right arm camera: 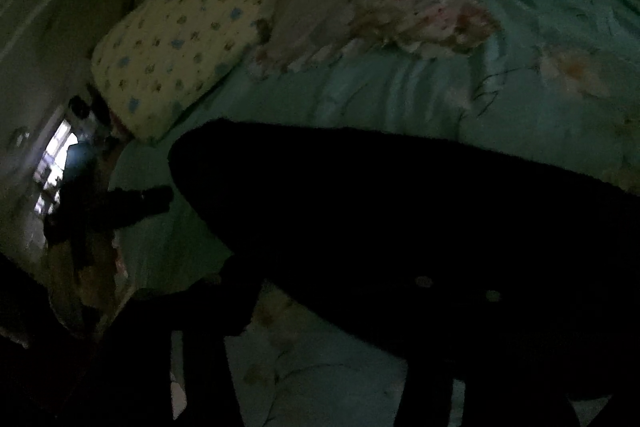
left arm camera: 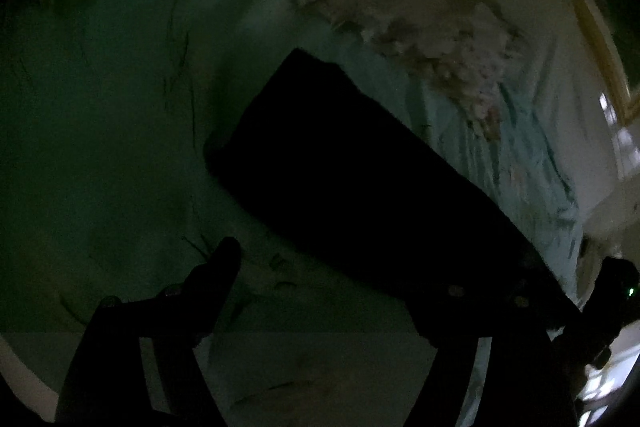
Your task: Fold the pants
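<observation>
Left gripper (left arm camera: 352, 291): jaws apart, holding nothing. Right gripper (right arm camera: 340, 291): jaws apart, nothing visibly gripped; too dark for certainty. Pants (left arm camera: 360, 163): dark folded strip mid-bed (left arm camera: 120, 107), below pillow (right arm camera: 180, 39). Advice: square the edges, press the fold flat before the next grasp.

Both fisheye views are very dim and grainy, edges curved into black corners; the only bright light is a window (right arm camera: 56, 163), and detail smears.
</observation>
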`<state>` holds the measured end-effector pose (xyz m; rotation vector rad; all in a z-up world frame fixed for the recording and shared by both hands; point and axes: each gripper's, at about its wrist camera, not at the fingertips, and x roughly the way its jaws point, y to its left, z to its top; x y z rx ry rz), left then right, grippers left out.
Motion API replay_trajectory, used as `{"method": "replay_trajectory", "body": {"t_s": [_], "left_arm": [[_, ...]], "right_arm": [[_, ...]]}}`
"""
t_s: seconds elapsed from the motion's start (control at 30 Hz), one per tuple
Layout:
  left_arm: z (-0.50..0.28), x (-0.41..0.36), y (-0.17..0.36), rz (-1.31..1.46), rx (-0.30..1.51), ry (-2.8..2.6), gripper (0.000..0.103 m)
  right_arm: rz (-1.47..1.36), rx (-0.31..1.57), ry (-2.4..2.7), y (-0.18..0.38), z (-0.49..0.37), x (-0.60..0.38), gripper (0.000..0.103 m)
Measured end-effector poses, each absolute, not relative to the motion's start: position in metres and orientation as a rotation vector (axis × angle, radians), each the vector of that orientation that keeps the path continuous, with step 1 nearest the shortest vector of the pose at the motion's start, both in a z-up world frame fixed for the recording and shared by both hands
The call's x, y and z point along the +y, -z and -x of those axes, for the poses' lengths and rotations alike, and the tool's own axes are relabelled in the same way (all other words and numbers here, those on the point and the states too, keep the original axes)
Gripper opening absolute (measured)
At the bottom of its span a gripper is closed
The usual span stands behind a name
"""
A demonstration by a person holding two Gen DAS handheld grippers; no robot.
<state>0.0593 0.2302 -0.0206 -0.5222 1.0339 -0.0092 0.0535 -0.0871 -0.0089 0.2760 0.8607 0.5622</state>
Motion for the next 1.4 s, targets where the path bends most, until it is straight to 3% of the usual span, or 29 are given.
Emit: {"method": "replay_trajectory", "body": {"t_s": [0.33,0.6,1.03,1.1,1.23,1.33,1.4], "left_arm": [[-0.084,0.238,0.039,0.61,1.077,-0.091,0.079],[-0.091,0.241,0.047,0.603,1.077,-0.117,0.081],[-0.095,0.236,0.052,0.527,1.051,-0.138,0.08],[-0.099,0.234,0.052,0.505,1.041,-0.142,0.078],[-0.102,0.228,0.053,0.458,1.015,-0.135,0.06],[-0.099,0.226,0.053,0.496,0.995,-0.05,0.027],[-0.096,0.225,0.047,0.5,0.982,-0.032,0.014]], "right_arm": [[-0.328,0.845,-0.514,-0.005,-0.131,-0.102,0.054],[-0.219,0.946,-0.533,0.017,-0.192,-0.071,0.054],[0.057,1.057,-0.601,0.051,-0.191,-0.027,0.049],[0.076,1.066,-0.607,0.051,-0.193,-0.024,0.043],[0.104,1.078,-0.631,0.051,-0.195,-0.018,0.031],[0.108,1.068,-0.638,0.048,-0.194,-0.02,0.022],[0.094,1.045,-0.637,0.044,-0.189,-0.023,0.019]]}}
